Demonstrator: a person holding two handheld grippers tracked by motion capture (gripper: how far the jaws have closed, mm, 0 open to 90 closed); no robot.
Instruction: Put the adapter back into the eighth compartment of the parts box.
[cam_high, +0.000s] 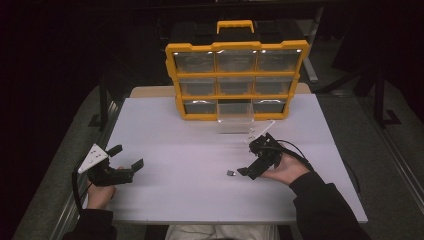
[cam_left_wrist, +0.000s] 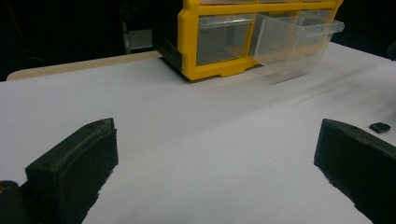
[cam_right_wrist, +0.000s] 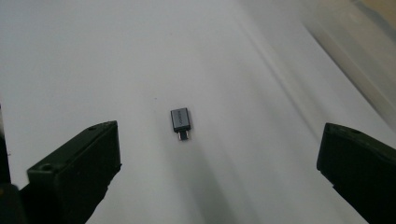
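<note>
Right gripper view puts the small grey USB adapter flat on the white counter, between the right tool's spread jaws. Light, rigid and probably slick, it wants pinching across its long sides. The left tool hangs released, well apart.

Yellow drawer cabinet at the far edge of the white table, black body behind, yellow handle on top. Nine clear drawers in three rows of three. Bottom middle drawer pulled out over the tabletop, see-through, contents not discernible. Wooden board under the cabinet's rear. Dark surroundings beyond, grey floor either side.
</note>
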